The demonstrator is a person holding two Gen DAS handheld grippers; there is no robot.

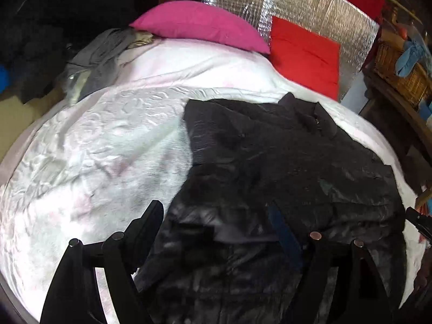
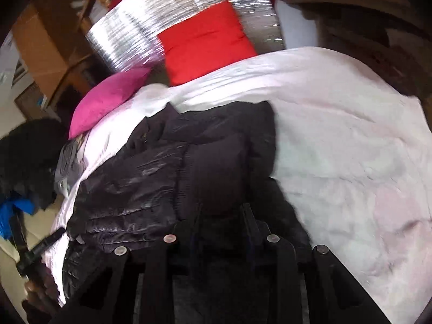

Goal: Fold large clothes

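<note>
No readable text, label, brand or number anywhere in view.

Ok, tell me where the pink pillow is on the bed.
The pink pillow lies at the head of the bed, left of the red pillow in the left wrist view, beyond the black puffer jacket.

The black jacket [image 1: 283, 162] is glossy, quilted cloth with a matt ribbed knit panel. The bed's white cover [image 1: 108, 148] looks satiny and embossed — behind it, crinkled silver foil [image 1: 310, 2]; pillows [image 1: 199, 24] matt cloth.

The left gripper [image 1: 216, 216] gapes wide and tilted downward; the right gripper [image 2: 222, 210] is pinched narrow.
</note>
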